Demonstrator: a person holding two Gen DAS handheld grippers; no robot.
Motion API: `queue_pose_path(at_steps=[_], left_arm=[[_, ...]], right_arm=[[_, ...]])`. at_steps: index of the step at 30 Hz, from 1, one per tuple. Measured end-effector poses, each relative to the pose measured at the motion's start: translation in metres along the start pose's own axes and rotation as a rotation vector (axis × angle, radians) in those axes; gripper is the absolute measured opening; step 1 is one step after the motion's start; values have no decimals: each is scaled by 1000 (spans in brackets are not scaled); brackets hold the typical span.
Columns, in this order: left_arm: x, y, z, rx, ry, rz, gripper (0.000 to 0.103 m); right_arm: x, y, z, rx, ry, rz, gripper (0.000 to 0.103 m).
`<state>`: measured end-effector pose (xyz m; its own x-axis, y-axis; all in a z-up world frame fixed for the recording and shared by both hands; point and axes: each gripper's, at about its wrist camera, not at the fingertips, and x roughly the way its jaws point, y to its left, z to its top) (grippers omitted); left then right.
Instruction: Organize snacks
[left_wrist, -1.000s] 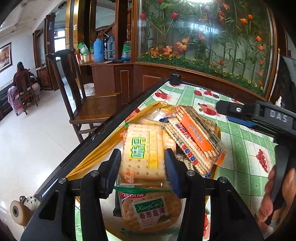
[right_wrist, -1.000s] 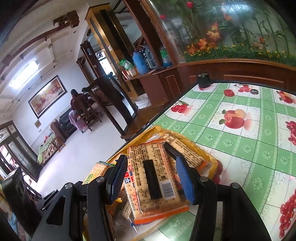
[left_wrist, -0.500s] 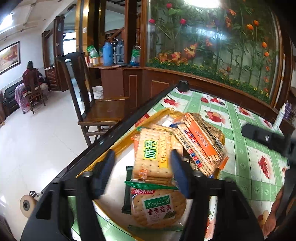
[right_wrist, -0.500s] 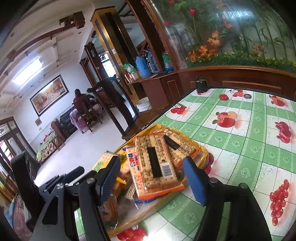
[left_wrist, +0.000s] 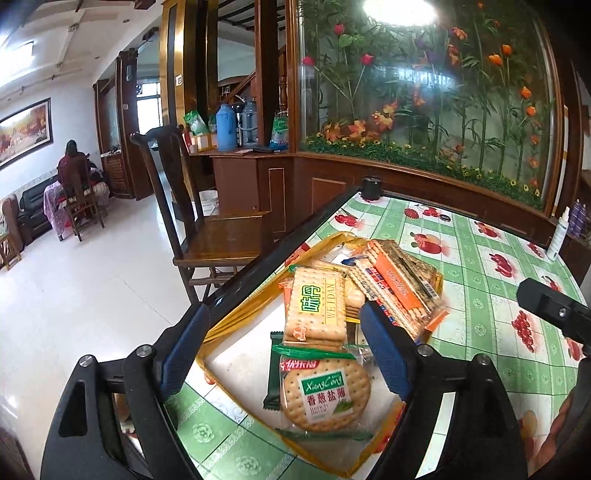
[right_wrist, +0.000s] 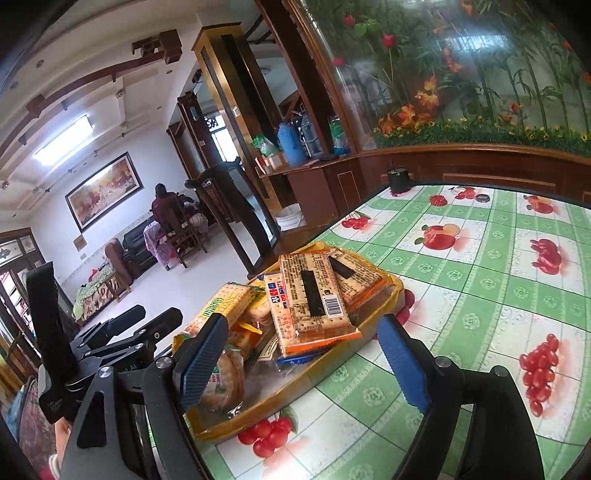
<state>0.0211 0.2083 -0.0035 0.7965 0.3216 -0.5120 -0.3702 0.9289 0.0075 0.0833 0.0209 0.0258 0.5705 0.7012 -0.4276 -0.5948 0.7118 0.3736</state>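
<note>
A yellow tray (left_wrist: 236, 314) near the table's left edge holds several cracker packs. A square WEIDAN pack (left_wrist: 316, 308) lies in the middle, a round XiangCong pack (left_wrist: 325, 393) at the near end, and long orange-edged packs (left_wrist: 400, 282) at the far end. My left gripper (left_wrist: 284, 349) is open and empty, pulled back above the tray's near end. My right gripper (right_wrist: 303, 363) is open and empty, just short of the tray (right_wrist: 328, 363), facing the long packs (right_wrist: 310, 299). The left gripper's body shows at the left of the right wrist view.
The table has a green fruit-print cloth (right_wrist: 480, 258). A dark cup (left_wrist: 372, 186) stands at the far corner and a white spray bottle (left_wrist: 557, 236) at the right. A wooden chair (left_wrist: 218, 240) stands beside the table's left edge.
My left gripper let go of the WEIDAN pack and opened wide. My right gripper let go of the long pack and opened. Both drew back from the tray.
</note>
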Motion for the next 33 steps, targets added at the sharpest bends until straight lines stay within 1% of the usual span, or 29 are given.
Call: queue_pose_path(at_steps=[2, 4, 6, 8, 12, 16, 17, 19, 21, 23, 28, 30, 33], left_arm=[[-5, -2, 1, 2, 2, 17, 85], [-9, -3, 1, 6, 5, 34, 85], [-15, -4, 0, 15, 0, 50, 85], [-22, -4, -2, 17, -11, 55, 85], [-37, 2, -3, -3, -35, 43, 85], [-58, 10, -4, -19, -104, 25, 87], [-62, 11, -4, -20, -118, 21, 89], [-73, 14, -4, -22, -151, 8, 99], [-81, 16, -4, -21, -178, -1, 103], [-89, 18, -4, -24, -200, -7, 103], [-94, 26, -3, -49, -195, -26, 103], [-99, 28, -4, -49, -215, -36, 103], [-107, 30, -8, -51, -235, -27, 103]], right_arm=[[-9, 0, -1, -3, -13, 1, 88], [-18, 3, -2, -9, -26, 2, 89], [-26, 5, -4, -18, -37, 0, 95], [-34, 6, -7, -26, -55, 2, 99], [-42, 6, -13, -29, -63, 2, 100], [-46, 10, -18, -37, -61, 4, 100], [-47, 11, -20, -40, -61, 5, 100], [-48, 14, -22, -48, -59, 5, 100], [-49, 17, -25, -58, -58, 8, 100], [-50, 21, -27, -67, -56, 8, 100], [-52, 29, -32, -85, -49, 11, 100], [-54, 32, -33, -92, -48, 12, 100], [-56, 38, -35, -106, -48, 12, 100]])
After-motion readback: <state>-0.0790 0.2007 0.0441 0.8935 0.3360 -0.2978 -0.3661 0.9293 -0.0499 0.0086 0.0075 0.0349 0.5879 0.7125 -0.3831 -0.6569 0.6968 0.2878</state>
